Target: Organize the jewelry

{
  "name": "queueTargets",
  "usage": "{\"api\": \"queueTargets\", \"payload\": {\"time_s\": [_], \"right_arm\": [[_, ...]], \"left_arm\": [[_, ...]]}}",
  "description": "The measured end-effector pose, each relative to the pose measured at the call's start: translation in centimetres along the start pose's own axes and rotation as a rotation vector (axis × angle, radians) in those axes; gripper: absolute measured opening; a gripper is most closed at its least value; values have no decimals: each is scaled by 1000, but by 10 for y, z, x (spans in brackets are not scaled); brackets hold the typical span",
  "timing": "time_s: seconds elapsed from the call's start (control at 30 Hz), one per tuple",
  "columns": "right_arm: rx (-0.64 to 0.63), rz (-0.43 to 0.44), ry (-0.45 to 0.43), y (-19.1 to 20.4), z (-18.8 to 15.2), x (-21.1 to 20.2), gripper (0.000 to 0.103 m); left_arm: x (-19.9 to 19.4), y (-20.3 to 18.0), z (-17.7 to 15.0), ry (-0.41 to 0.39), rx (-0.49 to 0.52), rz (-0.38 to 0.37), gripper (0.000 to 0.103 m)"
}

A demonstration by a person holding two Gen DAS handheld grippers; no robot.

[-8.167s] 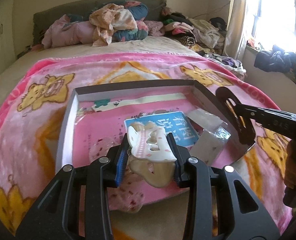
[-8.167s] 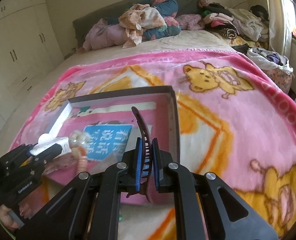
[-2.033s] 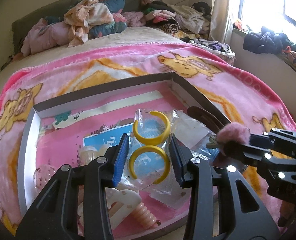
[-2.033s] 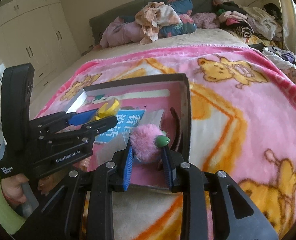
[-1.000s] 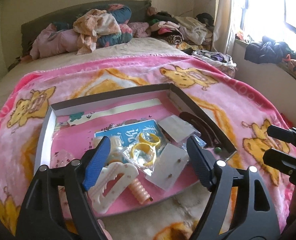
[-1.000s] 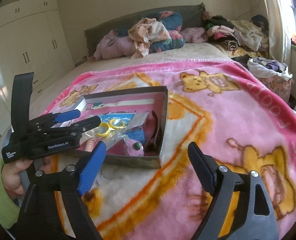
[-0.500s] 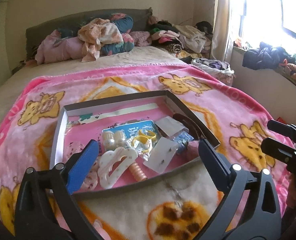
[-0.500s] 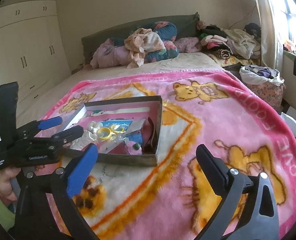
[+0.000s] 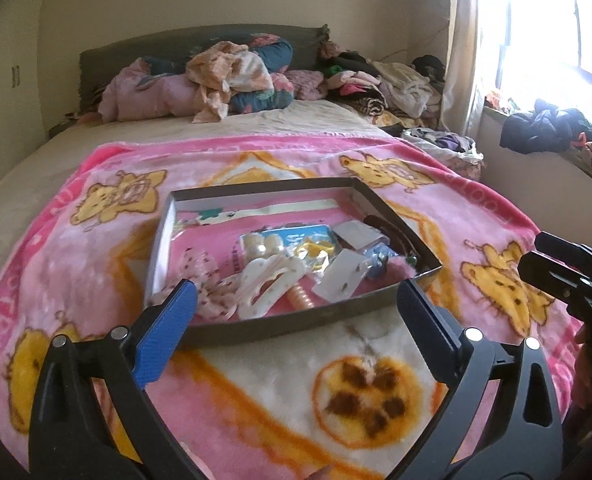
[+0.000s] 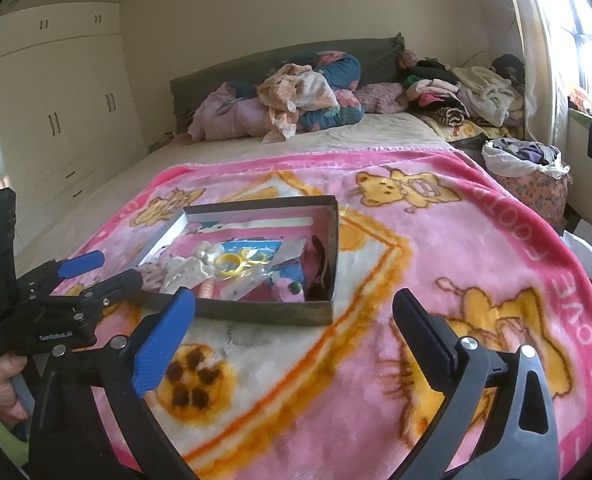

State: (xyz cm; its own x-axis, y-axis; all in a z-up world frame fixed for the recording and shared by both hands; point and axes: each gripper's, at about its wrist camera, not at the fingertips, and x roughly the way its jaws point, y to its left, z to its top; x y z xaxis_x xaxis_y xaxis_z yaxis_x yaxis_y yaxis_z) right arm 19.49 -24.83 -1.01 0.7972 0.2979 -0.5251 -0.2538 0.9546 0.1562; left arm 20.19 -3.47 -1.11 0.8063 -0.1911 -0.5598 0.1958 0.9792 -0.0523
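A shallow grey-walled box [image 9: 296, 328] with a pink floor lies on the pink bear blanket [image 9: 375, 420]. In it are a white claw clip [image 9: 268, 284], yellow hoop earrings [image 9: 315, 250] in a clear packet, a pink pompom [image 9: 399, 270], a dark brown hair clip [image 9: 391, 228] along the right wall and a peach spiral tie [image 9: 301, 300]. My left gripper [image 9: 295, 294] hovers open in front of the box, holding nothing. My right gripper [image 10: 294, 300] is also open and empty, back from the box [image 10: 264, 314]. Each gripper shows at the other view's edge: right gripper [image 9: 531, 252], left gripper [image 10: 120, 267].
A heap of clothes and bedding [image 9: 224, 76] lies against the headboard, with more clothes [image 9: 379, 80] at the far right corner. A full bag [image 10: 527, 176] stands beside the bed on the right. Wardrobe doors [image 10: 56, 120] line the left wall. A hand [image 10: 0, 380] grips the left tool.
Both grippers have let go, opened wide and drawn back from the box, rising a little. The earring packet and the pink pompom now lie in the box.
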Motion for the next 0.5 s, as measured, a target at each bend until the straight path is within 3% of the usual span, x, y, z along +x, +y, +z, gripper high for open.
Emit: {"api": "queueTargets", "payload": {"time_s": [0.5], "right_arm": [[-48, -16, -58, 26, -14, -21, 97]], "left_arm": [[-39, 9, -19, -48, -34, 30, 91]]}}
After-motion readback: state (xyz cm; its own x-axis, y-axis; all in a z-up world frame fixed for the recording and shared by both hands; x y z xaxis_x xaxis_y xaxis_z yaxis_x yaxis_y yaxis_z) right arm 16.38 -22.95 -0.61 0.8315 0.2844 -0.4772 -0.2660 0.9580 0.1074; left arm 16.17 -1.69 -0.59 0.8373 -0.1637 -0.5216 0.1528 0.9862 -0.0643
